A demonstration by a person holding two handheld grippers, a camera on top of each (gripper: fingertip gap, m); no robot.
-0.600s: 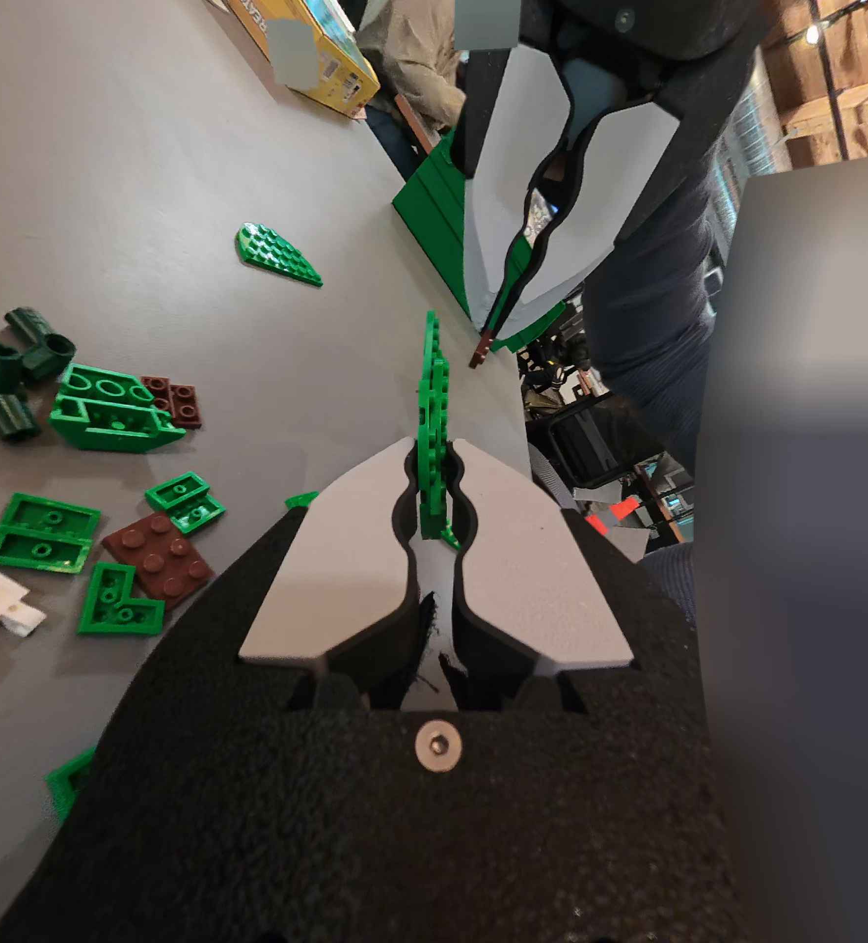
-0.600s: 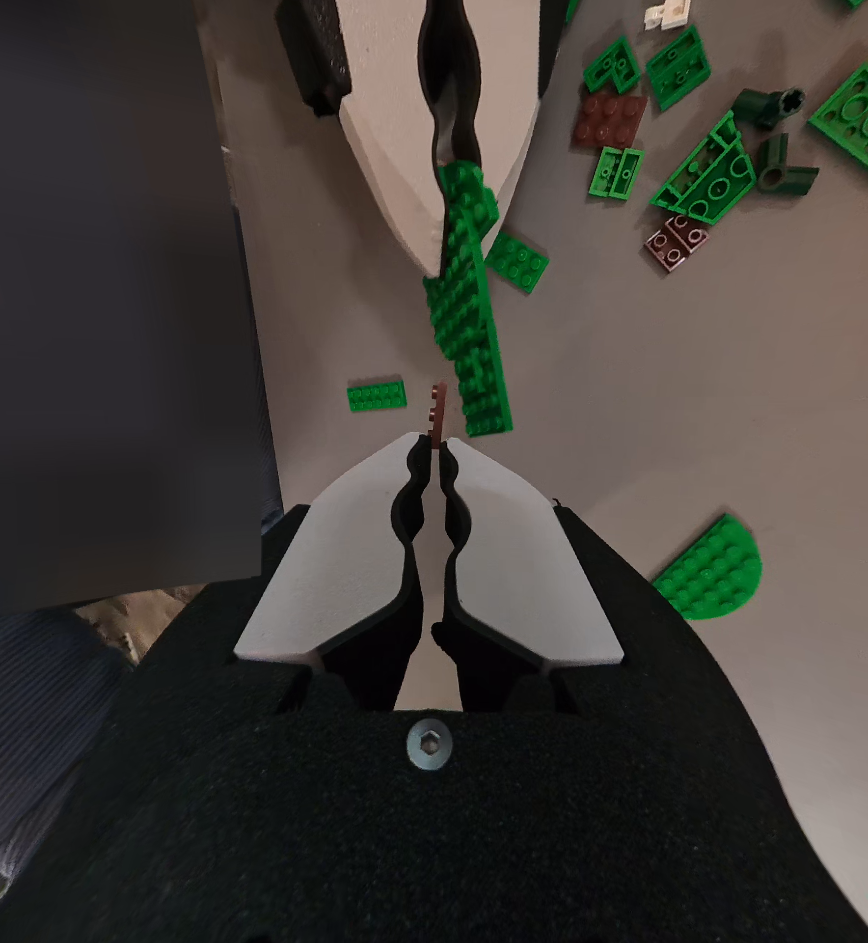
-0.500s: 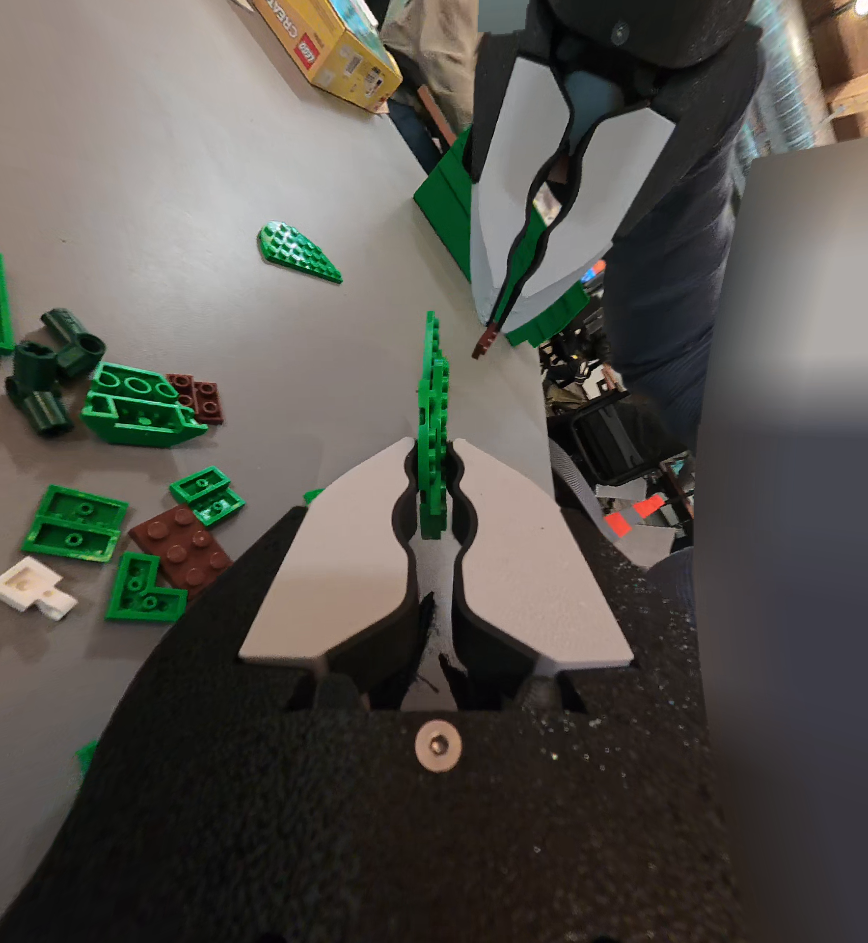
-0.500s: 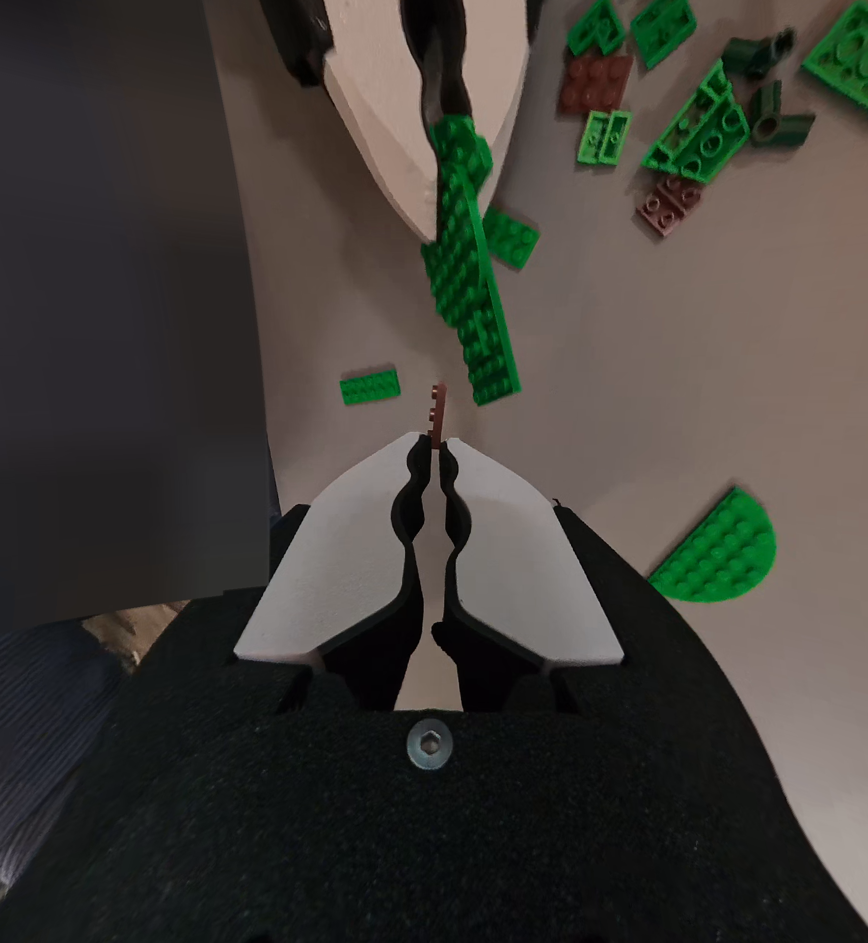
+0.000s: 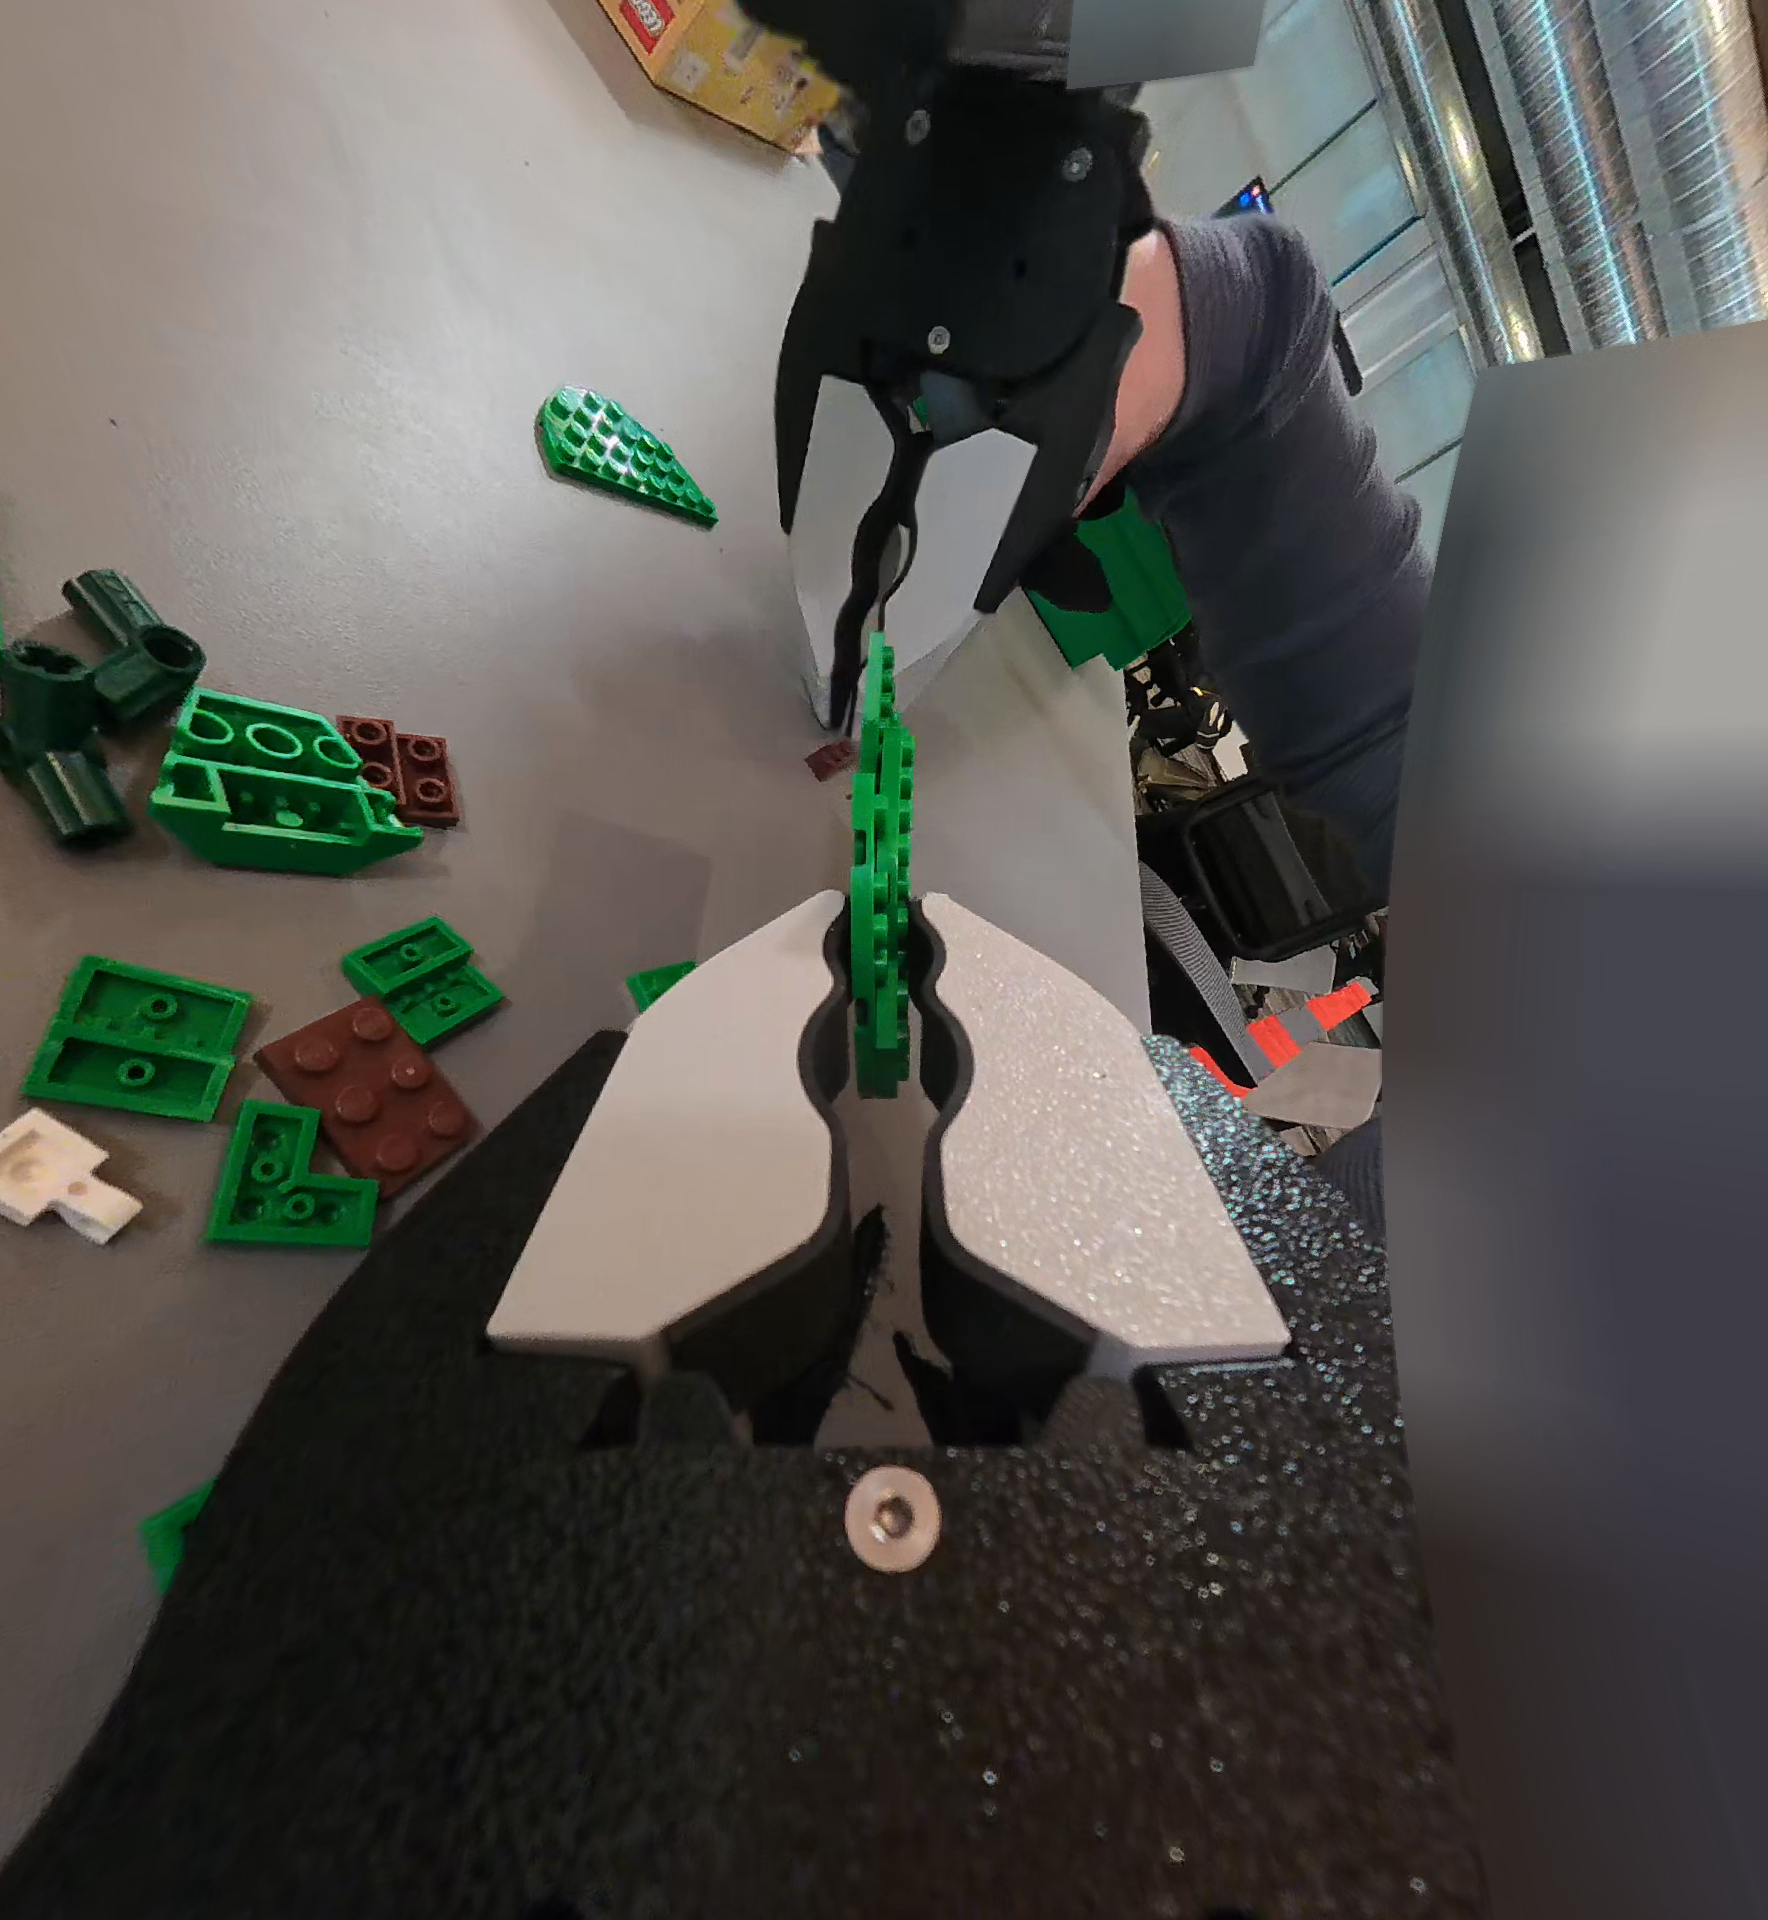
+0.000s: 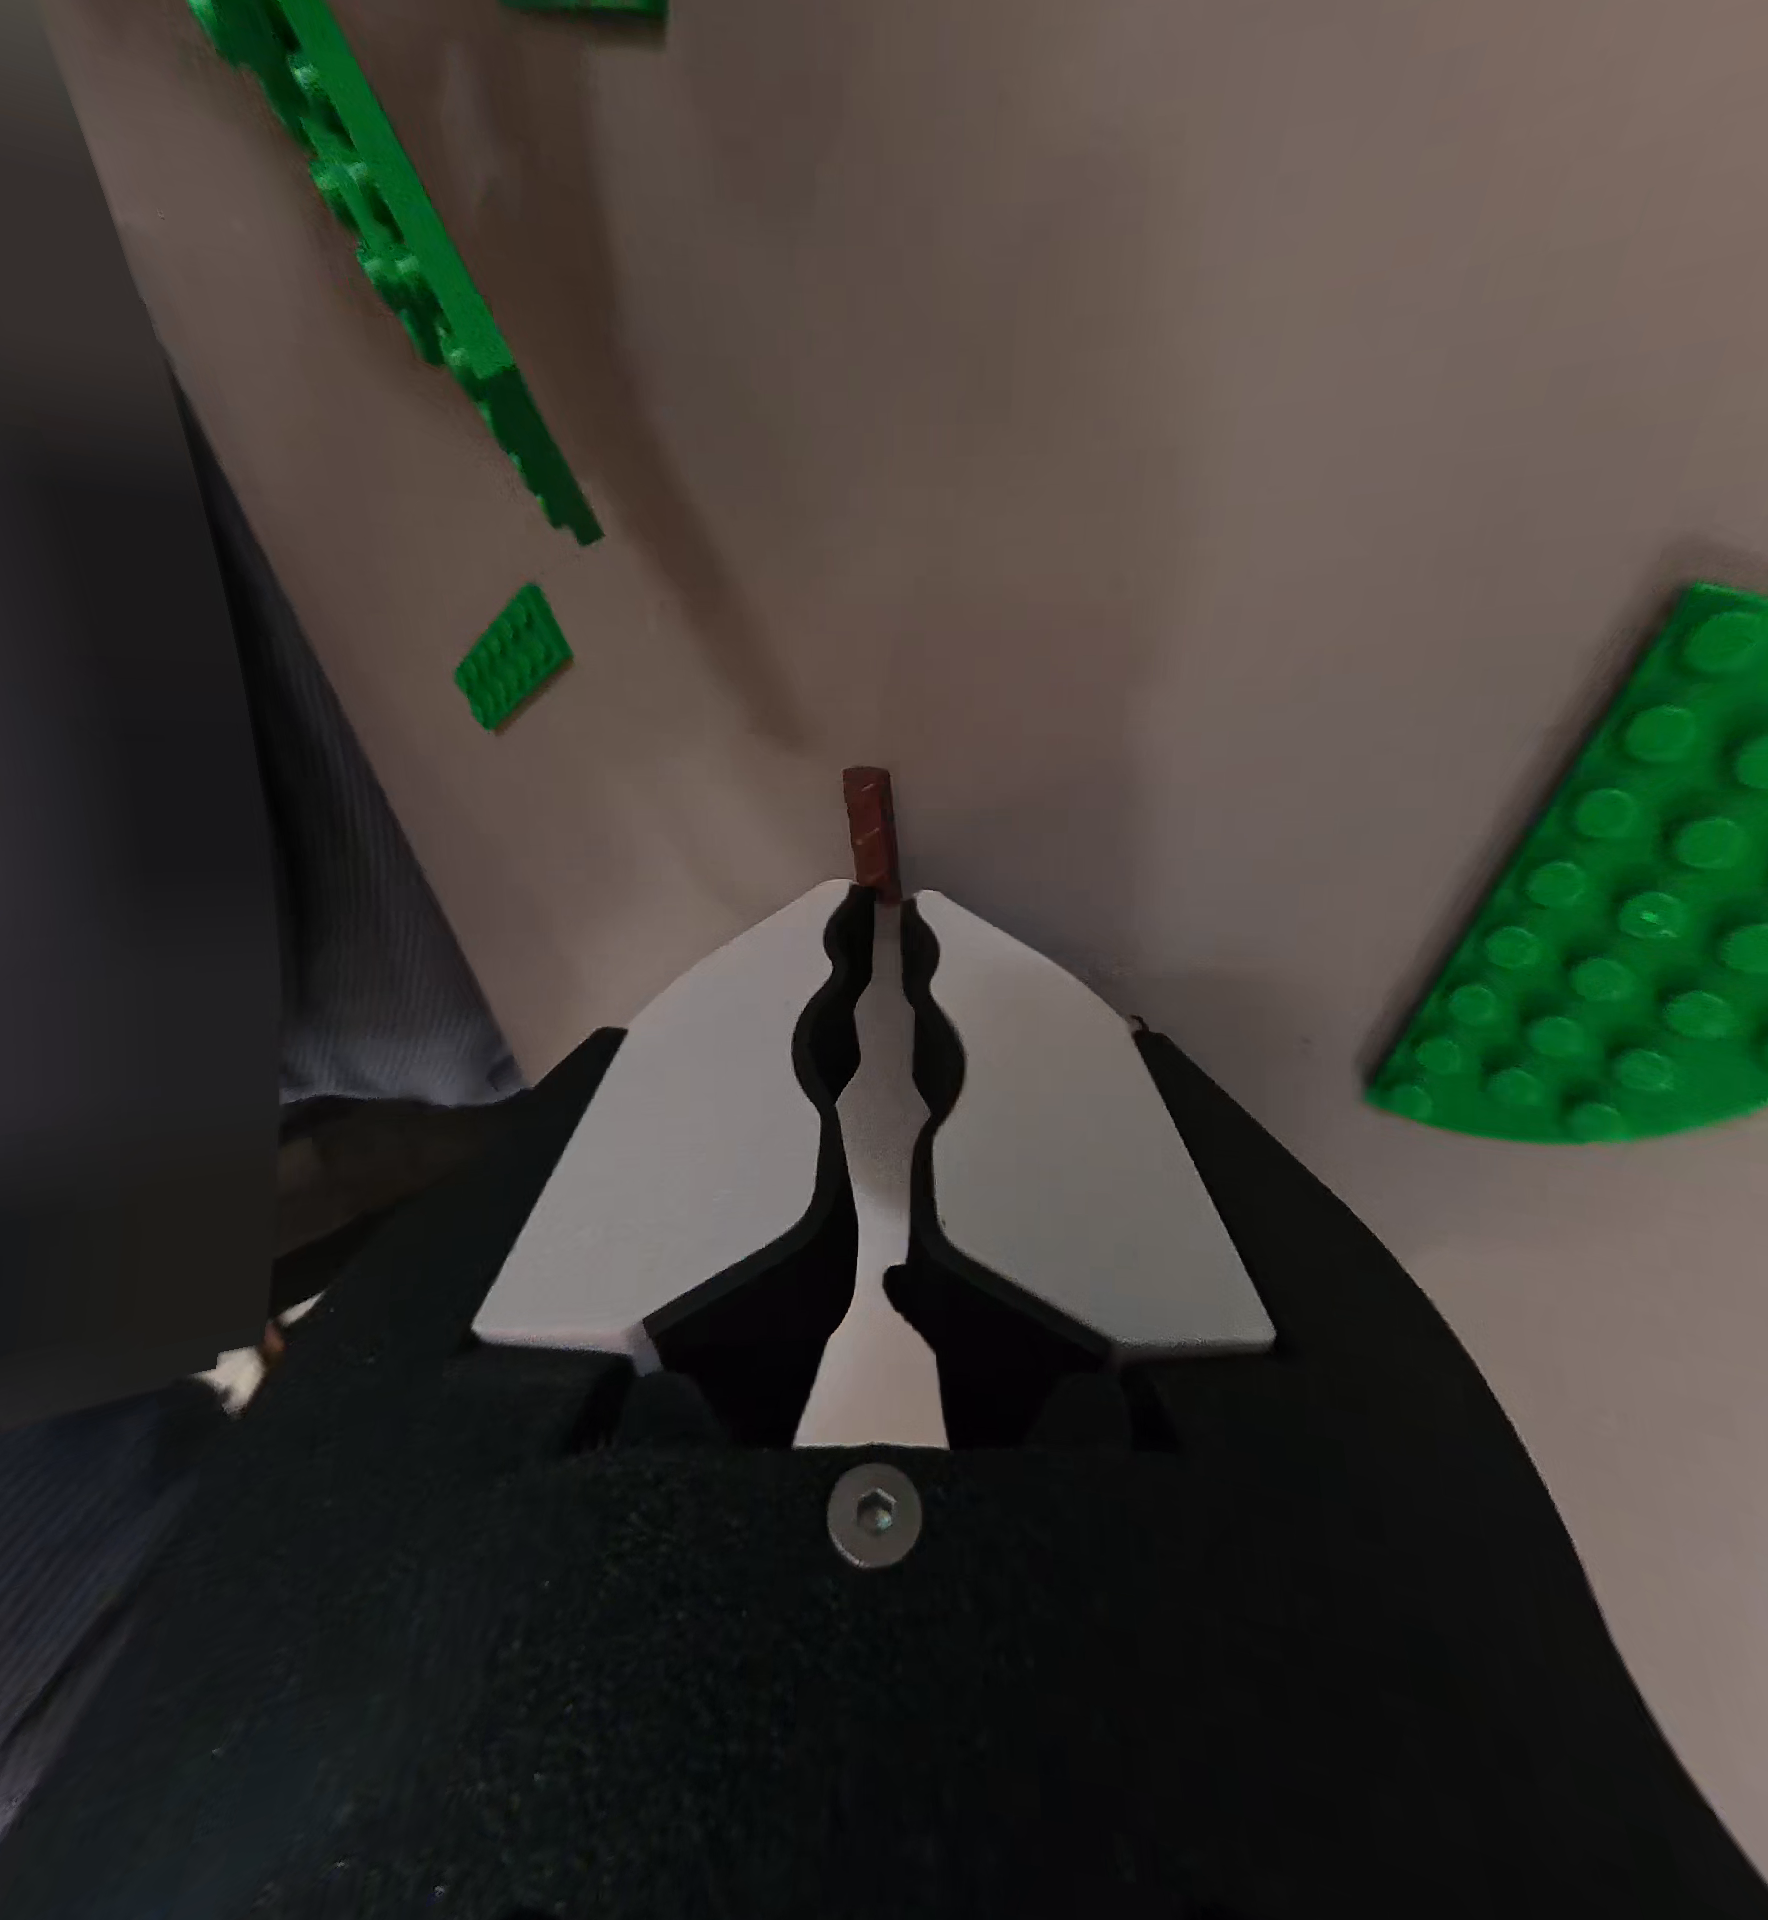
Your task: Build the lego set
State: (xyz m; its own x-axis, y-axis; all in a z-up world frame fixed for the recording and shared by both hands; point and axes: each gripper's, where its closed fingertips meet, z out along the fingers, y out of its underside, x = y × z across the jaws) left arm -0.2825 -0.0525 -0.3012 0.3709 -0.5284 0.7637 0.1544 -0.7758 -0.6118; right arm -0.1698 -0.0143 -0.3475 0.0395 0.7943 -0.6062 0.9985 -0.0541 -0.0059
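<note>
My left gripper is shut on a green plate assembly, held edge-on above the grey table. The assembly also shows in the right wrist view, at the upper left. My right gripper is shut at its tips on a small brown plate, close above the table. In the left wrist view the right gripper points down just beyond the far end of the assembly, with the brown plate at its tip, left of the assembly.
Loose pieces lie at the left: dark green connectors, a green wedge brick, brown plates, a white piece, a green wedge plate. A half-round green plate and a small green plate lie near the right gripper. A yellow box stands far off. The grippers' ends are close to 12 cm from one another.
My right gripper has dropped toward the table with the brown plate, and the green assembly has shifted to the upper left of its view. My left gripper still holds the assembly.
</note>
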